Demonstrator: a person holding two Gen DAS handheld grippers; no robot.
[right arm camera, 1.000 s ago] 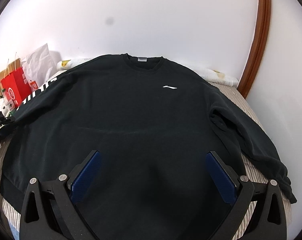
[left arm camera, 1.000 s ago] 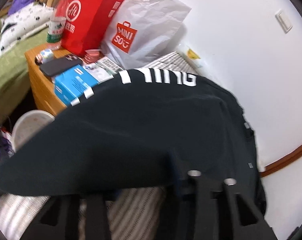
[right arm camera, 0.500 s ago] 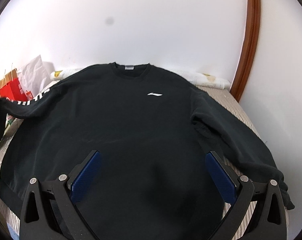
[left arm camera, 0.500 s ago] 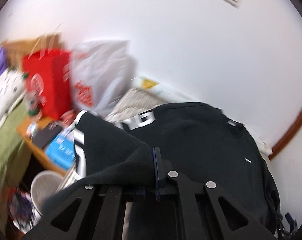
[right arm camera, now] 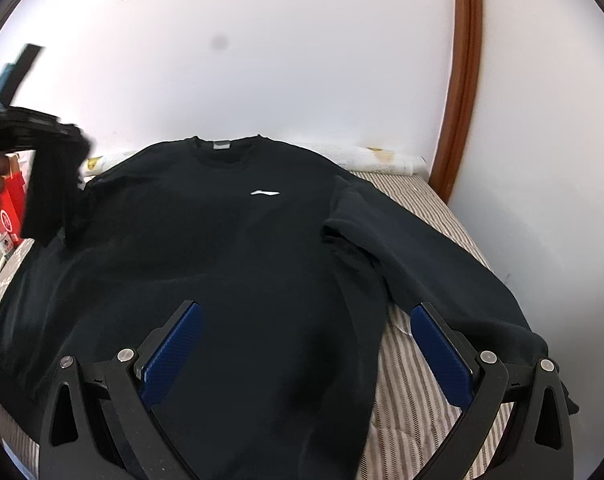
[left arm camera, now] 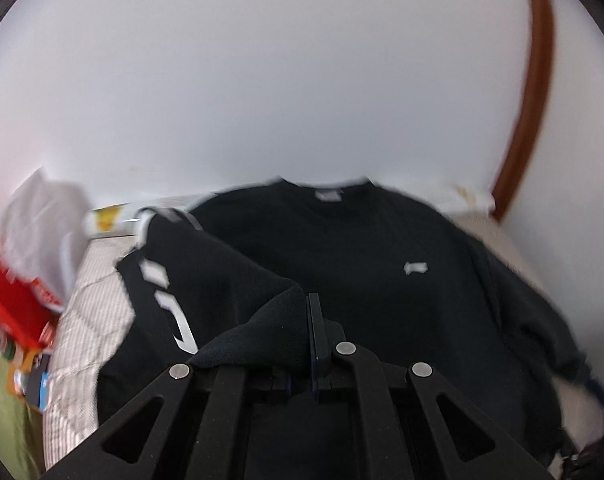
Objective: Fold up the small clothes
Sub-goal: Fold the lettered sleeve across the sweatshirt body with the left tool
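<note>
A black sweatshirt with a small white chest logo lies face up on a striped bed, collar toward the wall. My left gripper is shut on the cuff of its left sleeve, which has white lettering, and holds it lifted above the shirt's left side. In the right wrist view this gripper hangs at the far left with the sleeve dangling below. My right gripper is open and empty, hovering over the shirt's lower hem. The other sleeve lies flat on the right.
A white wall runs behind the bed, with a brown wooden frame at the right. A rolled white cloth lies along the wall. A red bag and a white plastic bag stand left of the bed.
My left gripper has lifted the left sleeve cuff and swung it up and inward over the shirt. My right gripper has shifted slightly to the right over the hem, staying open.
</note>
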